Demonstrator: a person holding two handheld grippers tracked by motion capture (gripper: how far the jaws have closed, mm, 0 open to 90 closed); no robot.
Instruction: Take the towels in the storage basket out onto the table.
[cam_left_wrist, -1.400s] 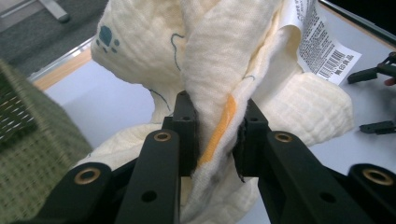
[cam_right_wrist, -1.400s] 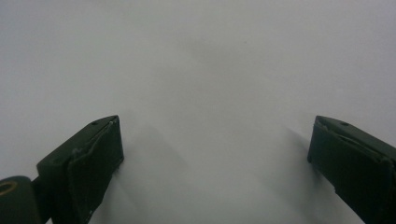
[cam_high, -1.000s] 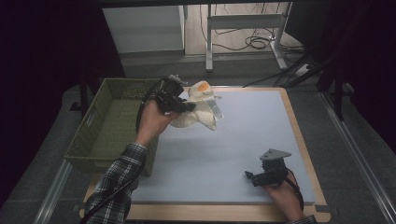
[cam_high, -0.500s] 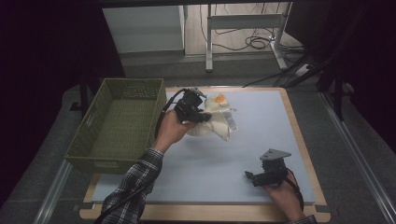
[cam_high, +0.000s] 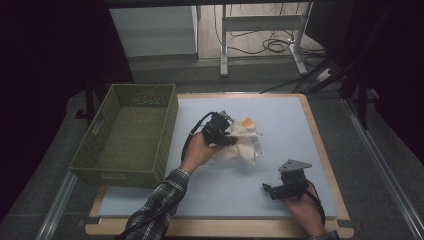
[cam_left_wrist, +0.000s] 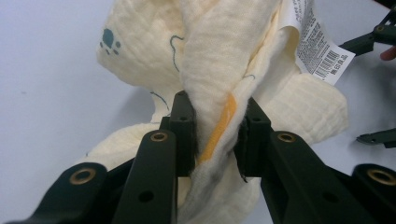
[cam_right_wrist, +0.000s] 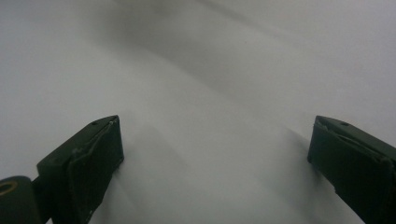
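A cream muslin cloth (cam_high: 243, 145) with an orange patch and a white label (cam_high: 257, 146) lies bunched on the pale blue mat (cam_high: 280, 117) near its middle. My left gripper (cam_high: 229, 138) is shut on a fold of it. In the left gripper view the two jaws (cam_left_wrist: 217, 114) pinch the cloth (cam_left_wrist: 215, 56) at an orange strip, and the label (cam_left_wrist: 320, 46) hangs at the upper right. My right gripper (cam_high: 268, 189) rests low over the mat near the front right. Its jaws (cam_right_wrist: 215, 149) stand wide open with nothing between them.
A green woven basket (cam_high: 172, 117) stands at the mat's left edge, close to my left forearm. The wooden table rim (cam_high: 320, 145) runs along the right side. Table legs and cables (cam_high: 270, 45) are on the floor beyond the far edge.
My left gripper has carried the cloth from beside the basket to the right and down onto the middle of the mat. The right gripper has stayed where it was.
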